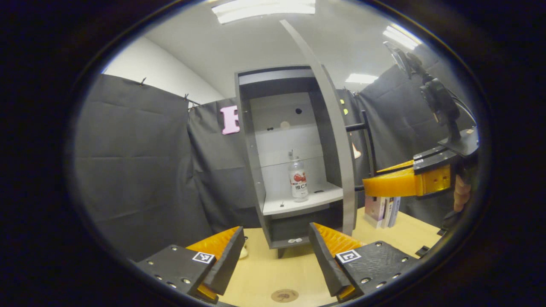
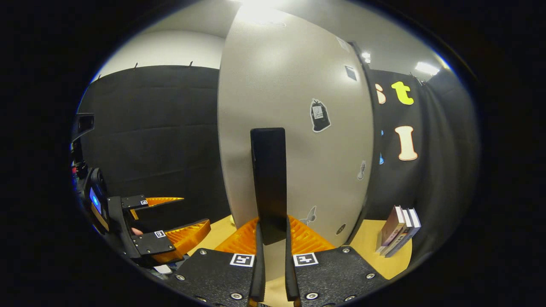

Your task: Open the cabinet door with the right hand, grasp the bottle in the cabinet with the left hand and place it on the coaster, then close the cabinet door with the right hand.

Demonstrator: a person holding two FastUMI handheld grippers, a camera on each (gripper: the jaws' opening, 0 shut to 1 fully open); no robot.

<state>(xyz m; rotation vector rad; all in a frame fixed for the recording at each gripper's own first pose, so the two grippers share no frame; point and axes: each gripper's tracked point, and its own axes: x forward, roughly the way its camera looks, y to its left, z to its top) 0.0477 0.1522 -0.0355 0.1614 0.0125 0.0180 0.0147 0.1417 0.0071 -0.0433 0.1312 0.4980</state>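
Nearest the lens in the right gripper view, the right claw [image 2: 271,238] has its ribbed orange fingers clamped on the flat black handle [image 2: 268,179] of the matte grey cabinet door [image 2: 294,128], which stands swung open. The door step looks done, so the reach comes next: the left claw [image 1: 276,251], fingers apart above the pale wooden surface [image 1: 264,273], must travel forward to the clear plastic bottle [image 1: 298,179], upright on the cabinet [image 1: 251,170]'s white shelf [image 1: 294,204]. The round coaster [image 1: 284,295] lies on the surface just below the left claw.
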